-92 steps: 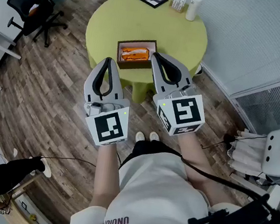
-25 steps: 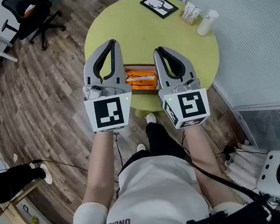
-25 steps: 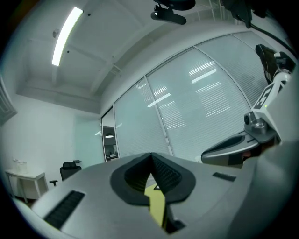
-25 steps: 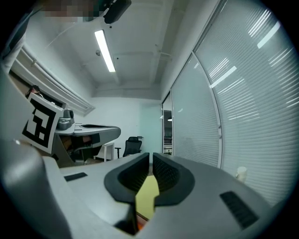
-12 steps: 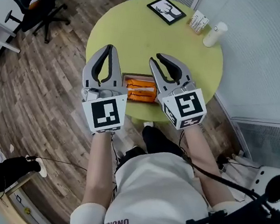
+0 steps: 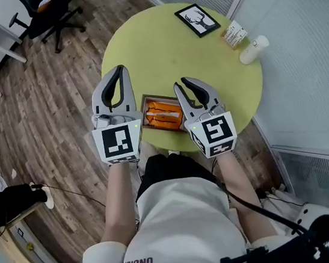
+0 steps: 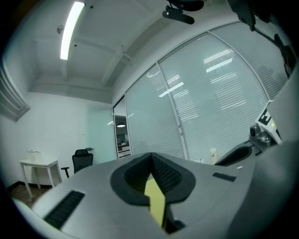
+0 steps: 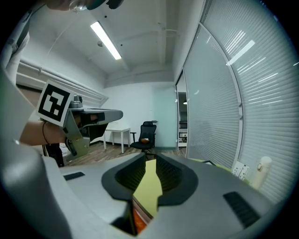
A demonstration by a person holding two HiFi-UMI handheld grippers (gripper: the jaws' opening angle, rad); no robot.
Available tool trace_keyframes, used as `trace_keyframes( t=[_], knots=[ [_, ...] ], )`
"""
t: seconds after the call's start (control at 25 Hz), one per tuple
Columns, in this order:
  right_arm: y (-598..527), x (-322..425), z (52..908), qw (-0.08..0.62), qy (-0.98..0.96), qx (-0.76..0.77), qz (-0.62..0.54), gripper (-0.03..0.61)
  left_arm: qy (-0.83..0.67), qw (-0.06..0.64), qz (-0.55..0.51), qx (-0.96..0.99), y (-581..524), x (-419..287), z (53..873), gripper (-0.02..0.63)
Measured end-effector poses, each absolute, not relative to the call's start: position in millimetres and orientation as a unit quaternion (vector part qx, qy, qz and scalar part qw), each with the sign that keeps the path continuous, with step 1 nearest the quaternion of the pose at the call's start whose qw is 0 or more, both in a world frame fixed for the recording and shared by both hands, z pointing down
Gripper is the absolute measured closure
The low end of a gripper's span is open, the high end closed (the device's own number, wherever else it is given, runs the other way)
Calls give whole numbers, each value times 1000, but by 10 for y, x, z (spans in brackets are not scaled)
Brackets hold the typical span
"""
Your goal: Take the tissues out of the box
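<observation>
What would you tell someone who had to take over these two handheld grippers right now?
Left gripper: shut and empty, just left of the box.
Right gripper: jaws slightly apart, having just been opening, nothing between them; it is at the box's right end.
The box sits at the near edge of the yellow table, with the orange tissue packs lying inside it.
Done: nothing is out yet.
Left: grip the packs and lift them out.

Purple lettering on white shirt [image 6: 139, 260], seen upside down, roughly "UNNI", remainder unclear. Black square code patterns, no letters, on two white marker cubes [image 6: 116, 143] [image 6: 214, 130]. Print on small white card stand [image 6: 234, 34] illegible.
</observation>
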State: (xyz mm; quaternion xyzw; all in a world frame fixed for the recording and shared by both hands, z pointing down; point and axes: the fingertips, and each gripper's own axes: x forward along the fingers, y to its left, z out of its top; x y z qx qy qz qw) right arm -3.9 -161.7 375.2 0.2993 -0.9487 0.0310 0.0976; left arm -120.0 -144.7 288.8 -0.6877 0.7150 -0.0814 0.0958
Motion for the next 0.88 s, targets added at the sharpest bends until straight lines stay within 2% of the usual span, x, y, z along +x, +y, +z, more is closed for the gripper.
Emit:
trace_keyframes(
  t=[0.28, 0.48, 0.88],
  knots=[
    [-1536, -215, 3988, 133, -956, 259, 30, 508, 701, 90, -84, -702, -1547, -1222, 2950, 603],
    [-1455, -282, 4214, 168, -954, 244, 43, 504, 680, 62, -82, -726, -1626, -1183, 3130, 603],
    [-1220, -496, 4638, 243, -955, 168, 32, 446, 636, 55, -86, -765, -1753, -1156, 3338, 603]
  ],
)
